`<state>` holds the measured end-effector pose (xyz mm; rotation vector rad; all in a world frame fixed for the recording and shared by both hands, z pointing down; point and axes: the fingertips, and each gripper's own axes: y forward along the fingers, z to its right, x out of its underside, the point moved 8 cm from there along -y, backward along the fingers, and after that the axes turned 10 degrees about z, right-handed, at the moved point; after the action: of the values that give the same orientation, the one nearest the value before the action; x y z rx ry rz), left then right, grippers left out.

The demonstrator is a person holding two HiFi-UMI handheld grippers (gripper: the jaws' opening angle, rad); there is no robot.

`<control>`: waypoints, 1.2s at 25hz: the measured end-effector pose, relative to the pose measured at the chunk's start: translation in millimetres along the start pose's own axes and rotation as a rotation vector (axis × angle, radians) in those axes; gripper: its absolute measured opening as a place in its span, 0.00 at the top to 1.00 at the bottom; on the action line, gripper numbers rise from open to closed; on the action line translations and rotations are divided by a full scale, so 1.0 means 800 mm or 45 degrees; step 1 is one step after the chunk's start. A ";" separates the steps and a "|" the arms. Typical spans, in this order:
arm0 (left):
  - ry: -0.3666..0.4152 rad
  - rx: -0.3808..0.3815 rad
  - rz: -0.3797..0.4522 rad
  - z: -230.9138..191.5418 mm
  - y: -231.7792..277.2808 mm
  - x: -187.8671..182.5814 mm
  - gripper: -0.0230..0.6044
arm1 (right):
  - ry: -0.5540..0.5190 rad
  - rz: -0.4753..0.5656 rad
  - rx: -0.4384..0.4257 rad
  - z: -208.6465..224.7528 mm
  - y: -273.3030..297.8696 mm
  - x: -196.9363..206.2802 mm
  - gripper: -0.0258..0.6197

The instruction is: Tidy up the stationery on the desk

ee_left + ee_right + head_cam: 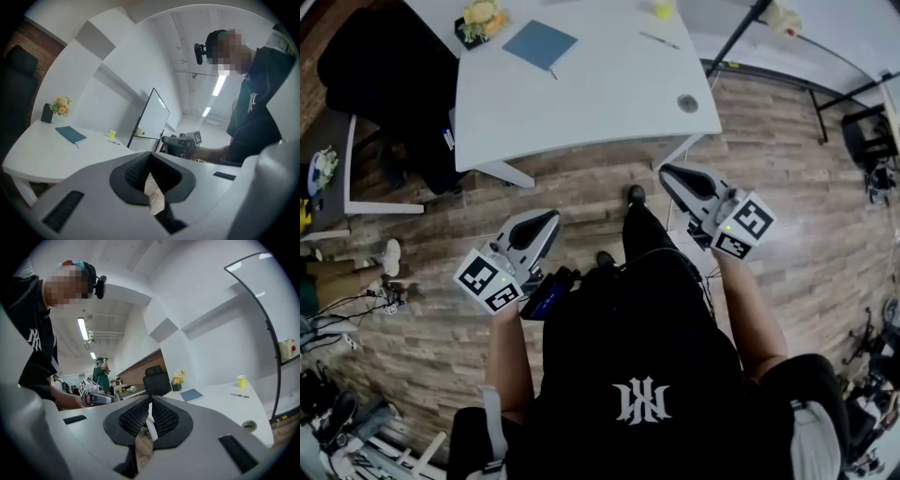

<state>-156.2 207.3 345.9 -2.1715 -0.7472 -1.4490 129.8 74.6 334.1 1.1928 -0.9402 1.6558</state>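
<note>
A white desk [600, 89] stands ahead of me on the wood floor. On it lie a blue notebook [540, 43], a pen [660, 39] and a yellow cup [664, 9]. My left gripper [551, 219] and right gripper [667, 172] are held in the air short of the desk's near edge, both shut with nothing between the jaws. The left gripper view shows the notebook [71, 134] and cup [112, 134] far off past its shut jaws. From the right gripper view I see the notebook [191, 395], pen [239, 395] and cup [241, 380].
A small flower pot [480, 21] sits at the desk's far left corner and a round cable grommet [687, 103] near its right edge. A black chair [384, 75] stands left of the desk. A whiteboard stand [741, 37] is at the right. Another person [101, 376] stands in the background.
</note>
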 end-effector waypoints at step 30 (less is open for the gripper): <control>0.042 -0.330 -0.125 -0.188 0.241 -0.099 0.96 | 0.028 0.025 -0.292 0.340 0.169 -0.077 0.89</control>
<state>-162.7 -47.8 317.6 -2.3213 -0.6966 -1.7106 97.8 -234.1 333.1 1.0114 -1.0988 1.5269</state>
